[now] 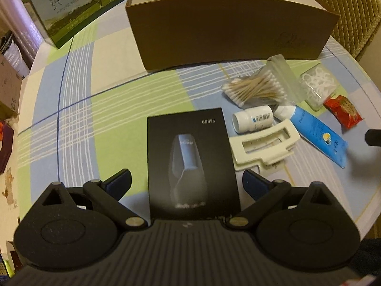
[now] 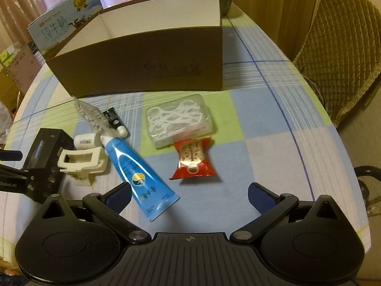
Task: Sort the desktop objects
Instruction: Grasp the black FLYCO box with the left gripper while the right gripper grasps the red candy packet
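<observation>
A: How is the left hand-held gripper [image 1: 187,182] set?

B: Its jaws are spread wide. A black carton [image 1: 192,159] is seen between them, lying flat on the bench [image 1: 95,109]; whether the pads touch it cannot be told.

A: And the right hand-held gripper [image 2: 190,196]?

B: It is likewise spread, and nothing is held. It is positioned above the checked cloth, with the flat end of a blue tube [image 2: 140,176] just beside its left finger and a red sachet [image 2: 194,160] ahead of it.

A: Where are the items to be sorted located?

B: They are grouped in front of an open brown box [image 2: 142,64]. A clear case of floss picks [image 2: 179,121] is placed touching the red sachet. A cream hair clip [image 2: 82,162] is found between the black carton and the blue tube. A small white bottle [image 1: 253,118] is laid on its side behind the clip. A bag of cotton swabs [image 1: 259,85] is set nearest the brown box. A milk carton [image 1: 71,7] is positioned to the left of the box.
</observation>
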`<action>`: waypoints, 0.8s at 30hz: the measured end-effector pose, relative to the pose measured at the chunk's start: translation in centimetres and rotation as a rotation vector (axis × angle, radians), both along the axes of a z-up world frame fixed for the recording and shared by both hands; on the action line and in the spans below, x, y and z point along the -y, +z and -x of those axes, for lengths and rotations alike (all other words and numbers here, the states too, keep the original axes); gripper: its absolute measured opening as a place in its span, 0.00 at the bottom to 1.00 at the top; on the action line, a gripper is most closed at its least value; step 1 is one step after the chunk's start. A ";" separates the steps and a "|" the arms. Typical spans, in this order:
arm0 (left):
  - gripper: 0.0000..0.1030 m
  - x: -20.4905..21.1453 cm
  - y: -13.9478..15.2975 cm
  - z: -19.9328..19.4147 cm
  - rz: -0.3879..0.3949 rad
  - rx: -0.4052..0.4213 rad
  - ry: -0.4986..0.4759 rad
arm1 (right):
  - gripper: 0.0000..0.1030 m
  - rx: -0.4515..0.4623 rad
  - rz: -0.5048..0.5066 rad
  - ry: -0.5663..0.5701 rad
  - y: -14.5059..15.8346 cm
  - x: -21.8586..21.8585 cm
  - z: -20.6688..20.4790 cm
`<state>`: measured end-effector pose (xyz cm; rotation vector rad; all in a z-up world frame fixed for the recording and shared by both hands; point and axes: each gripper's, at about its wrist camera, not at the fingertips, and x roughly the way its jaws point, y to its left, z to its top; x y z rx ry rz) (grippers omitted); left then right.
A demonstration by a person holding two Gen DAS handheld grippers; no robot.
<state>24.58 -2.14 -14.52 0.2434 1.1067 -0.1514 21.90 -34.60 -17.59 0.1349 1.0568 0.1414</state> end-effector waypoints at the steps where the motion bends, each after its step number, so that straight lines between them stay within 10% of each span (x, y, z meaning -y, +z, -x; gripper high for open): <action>1: 0.95 0.1 -0.1 -0.2 -0.005 0.001 0.000 | 0.98 0.000 0.000 -0.001 0.0 0.1 -0.1; 24: 0.76 -4.2 -1.5 -2.1 0.016 0.000 0.114 | 0.89 0.015 0.071 0.031 -2.7 -0.1 -4.1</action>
